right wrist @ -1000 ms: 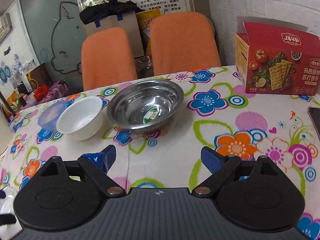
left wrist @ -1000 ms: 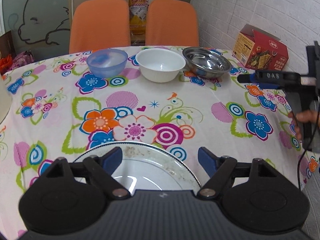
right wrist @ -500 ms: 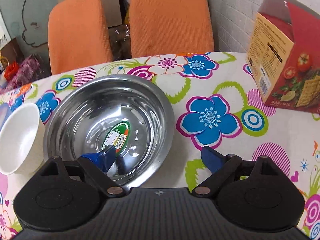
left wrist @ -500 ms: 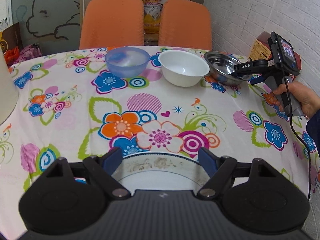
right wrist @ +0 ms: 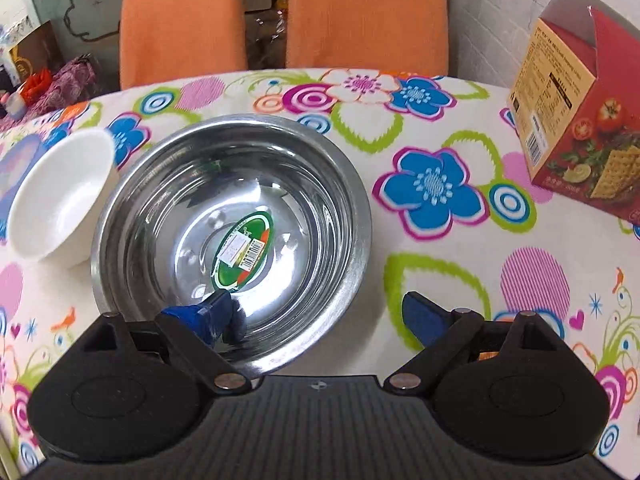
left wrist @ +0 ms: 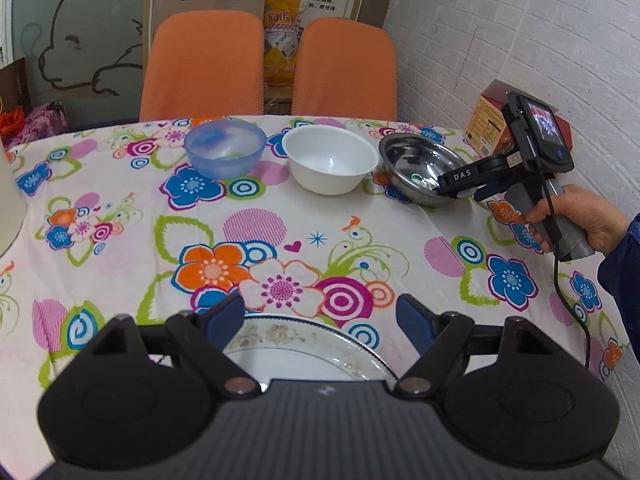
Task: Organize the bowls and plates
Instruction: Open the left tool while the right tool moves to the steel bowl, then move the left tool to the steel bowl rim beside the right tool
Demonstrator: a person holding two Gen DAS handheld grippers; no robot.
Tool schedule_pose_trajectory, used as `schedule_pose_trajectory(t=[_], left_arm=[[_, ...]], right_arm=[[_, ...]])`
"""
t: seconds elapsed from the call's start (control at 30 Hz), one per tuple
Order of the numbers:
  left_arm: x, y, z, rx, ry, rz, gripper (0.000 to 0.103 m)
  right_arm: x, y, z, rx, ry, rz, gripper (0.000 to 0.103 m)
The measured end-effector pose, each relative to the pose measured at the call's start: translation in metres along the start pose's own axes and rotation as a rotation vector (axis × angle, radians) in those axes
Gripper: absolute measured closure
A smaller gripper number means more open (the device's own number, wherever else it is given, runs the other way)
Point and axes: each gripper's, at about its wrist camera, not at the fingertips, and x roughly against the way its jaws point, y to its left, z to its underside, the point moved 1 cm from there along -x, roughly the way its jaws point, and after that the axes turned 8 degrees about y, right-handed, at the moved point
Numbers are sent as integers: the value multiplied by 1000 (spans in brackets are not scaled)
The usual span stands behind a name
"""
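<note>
A steel bowl (right wrist: 232, 216) with a green sticker inside stands at the table's far right, also the steel bowl (left wrist: 416, 168) in the left wrist view. My right gripper (right wrist: 316, 314) is open and straddles its near right rim, left finger inside the bowl, right finger outside. A white bowl (left wrist: 330, 158) and a blue translucent bowl (left wrist: 225, 149) stand in a row to its left. My left gripper (left wrist: 320, 318) hangs open over the far edge of a white patterned plate (left wrist: 304, 350) near the table's front.
A red cracker box (right wrist: 580, 120) stands on the floral tablecloth (left wrist: 280, 240) to the right of the steel bowl. Two orange chairs (left wrist: 204, 64) stand behind the table. A person's hand (left wrist: 576, 216) holds the right gripper's handle. A pale object (left wrist: 10, 204) sits at the left edge.
My right gripper has moved forward and down onto the steel bowl, its left finger now inside the rim. The left gripper has drawn back and lifted a little over the plate.
</note>
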Motion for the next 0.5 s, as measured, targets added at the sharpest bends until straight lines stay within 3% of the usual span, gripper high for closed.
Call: schedule_pose_trajectory(t=[0.2, 0.37, 0.5], left_arm=[[9, -12, 5, -19, -11, 15, 24], [11, -17, 9, -20, 3, 26, 24], [5, -15, 2, -7, 24, 34, 24]], right_arm=[[15, 5, 36, 42, 0, -36, 24], [49, -7, 53, -45, -163, -37, 24], [64, -14, 68, -76, -234, -74, 24]])
